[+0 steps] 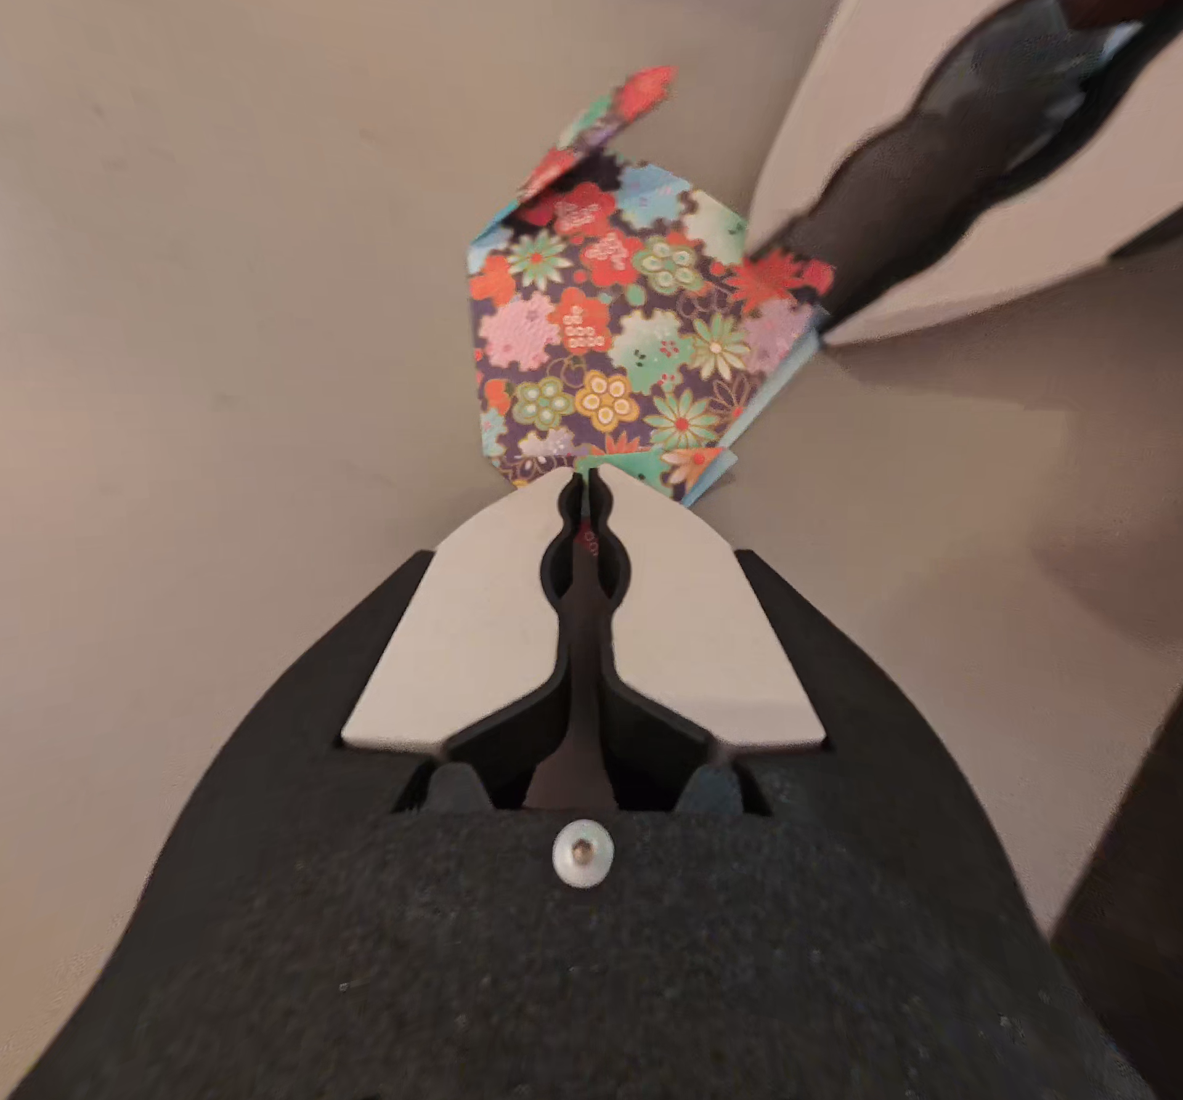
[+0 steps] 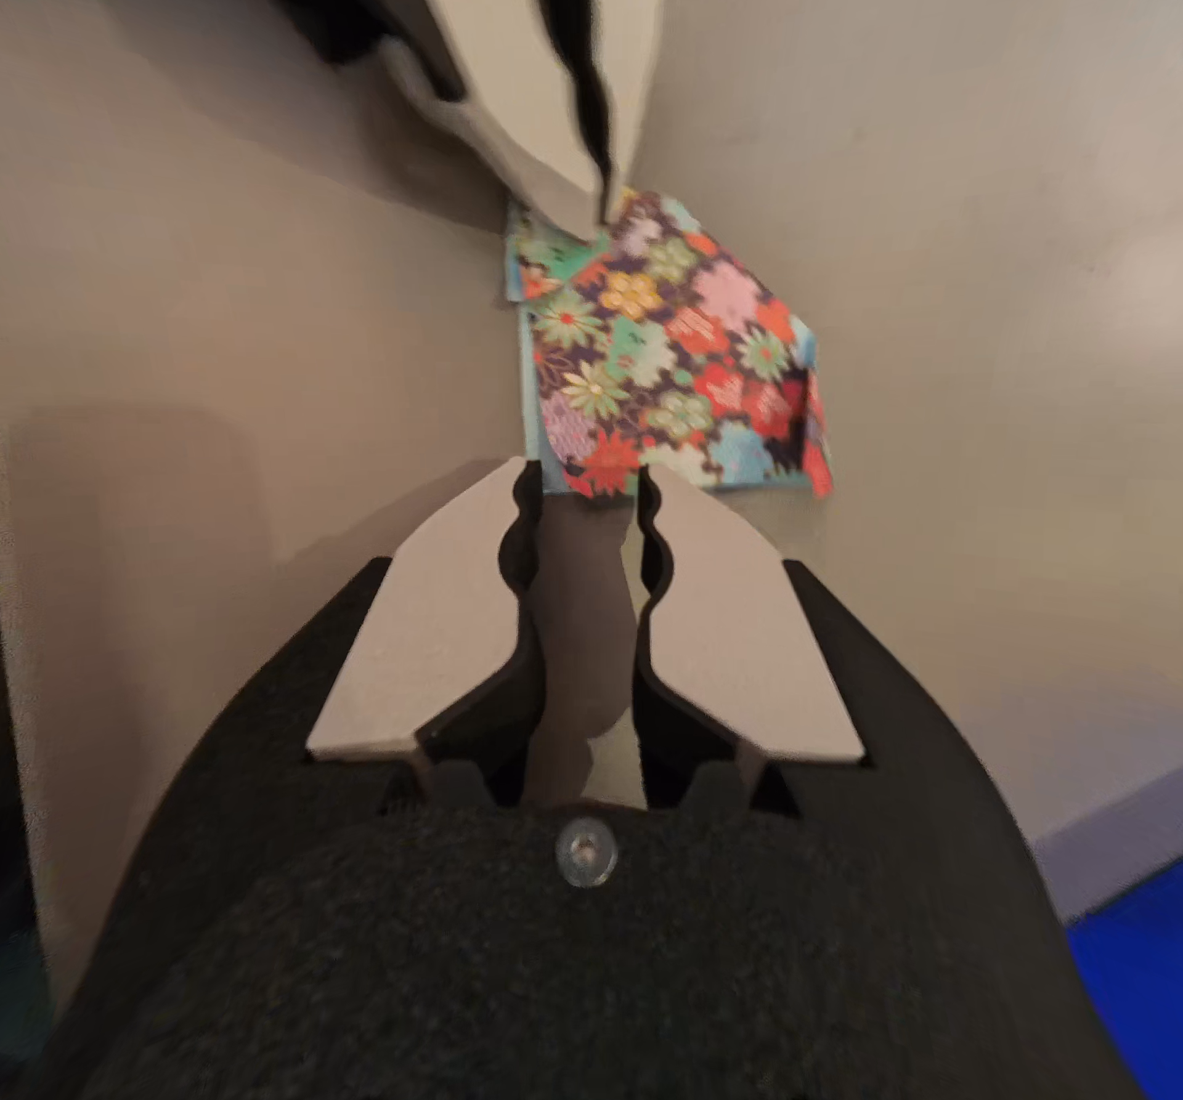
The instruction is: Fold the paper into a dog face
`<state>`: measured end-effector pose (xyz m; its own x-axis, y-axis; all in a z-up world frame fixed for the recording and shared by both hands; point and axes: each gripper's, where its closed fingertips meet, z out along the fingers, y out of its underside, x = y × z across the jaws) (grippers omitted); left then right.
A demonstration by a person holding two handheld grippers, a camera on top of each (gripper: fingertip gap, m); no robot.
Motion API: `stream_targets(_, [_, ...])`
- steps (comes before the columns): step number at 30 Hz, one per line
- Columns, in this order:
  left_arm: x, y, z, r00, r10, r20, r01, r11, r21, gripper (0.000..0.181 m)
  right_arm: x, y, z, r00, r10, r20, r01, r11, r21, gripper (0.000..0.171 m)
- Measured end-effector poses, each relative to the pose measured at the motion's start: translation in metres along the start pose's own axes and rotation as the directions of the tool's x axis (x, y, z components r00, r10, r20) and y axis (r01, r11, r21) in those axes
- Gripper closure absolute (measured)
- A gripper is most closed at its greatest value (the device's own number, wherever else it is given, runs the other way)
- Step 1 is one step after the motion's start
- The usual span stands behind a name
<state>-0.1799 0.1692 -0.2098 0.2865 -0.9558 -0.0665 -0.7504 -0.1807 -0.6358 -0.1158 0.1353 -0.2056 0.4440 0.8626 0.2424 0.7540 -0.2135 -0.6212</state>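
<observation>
Left wrist view: unlettered floral paper (image 1: 614, 327).

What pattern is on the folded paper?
Bright flowers on dark purple cover the paper; the left wrist view shows it best.

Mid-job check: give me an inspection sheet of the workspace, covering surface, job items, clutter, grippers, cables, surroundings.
Surface: plain beige table, bare around the work.
Job's things: floral paper, folded to a many-sided shape, one flap raised at its far corner, pale blue underside showing at edges.
Clutter: nothing seen.
Grippers: left gripper shut on the paper's near corner; right gripper open, tips at the paper's edge, contact unclear.
Cables: nothing seen.
Surroundings: blue area beyond the table edge; dark shape at right.
</observation>
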Motion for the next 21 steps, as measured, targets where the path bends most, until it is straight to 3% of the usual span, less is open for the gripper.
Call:
stream_targets(5, [0.032, -0.001, -0.007, 0.982, -0.19, -0.014, 0.19, 0.981, 0.044, 0.165, 0.008, 0.002, -0.031, 0.98, 0.196, -0.033, -0.192, 0.978, 0.085, 0.142])
stream_targets(7, [0.042, -0.011, -0.016, 0.979, -0.198, -0.042, 0.201, 0.975, 0.094, 0.162, -0.001, 0.009, -0.035, 0.968, 0.245, -0.046, -0.241, 0.967, 0.08, 0.142])
stream_targets(10, [0.027, -0.027, -0.025, 1.0, -0.009, 0.021, 0.005, 0.989, 0.15, 0.165, -0.018, 0.017, -0.03, 0.962, 0.27, -0.046, -0.267, 0.962, 0.062, 0.147])
stream_targets(12, [0.011, -0.03, -0.017, 0.984, 0.17, 0.055, -0.176, 0.978, 0.109, 0.175, -0.025, 0.021, -0.025, 0.965, 0.26, -0.03, -0.259, 0.965, 0.039, 0.149])
stream_targets(14, [0.001, -0.031, -0.004, 0.958, 0.285, 0.037, -0.287, 0.955, 0.072, 0.174, -0.027, 0.021, -0.022, 0.966, 0.258, -0.002, -0.258, 0.966, 0.031, 0.155])
stream_targets(17, [0.002, -0.032, 0.014, 0.935, 0.351, -0.052, -0.349, 0.936, 0.043, 0.171, -0.022, 0.023, -0.02, 0.963, 0.271, 0.001, -0.271, 0.962, 0.029, 0.165])
stream_targets(21, [0.009, -0.031, 0.025, 0.934, 0.344, -0.094, -0.343, 0.939, 0.03, 0.181, -0.007, 0.025, -0.017, 0.957, 0.289, -0.012, -0.289, 0.957, 0.02, 0.171])
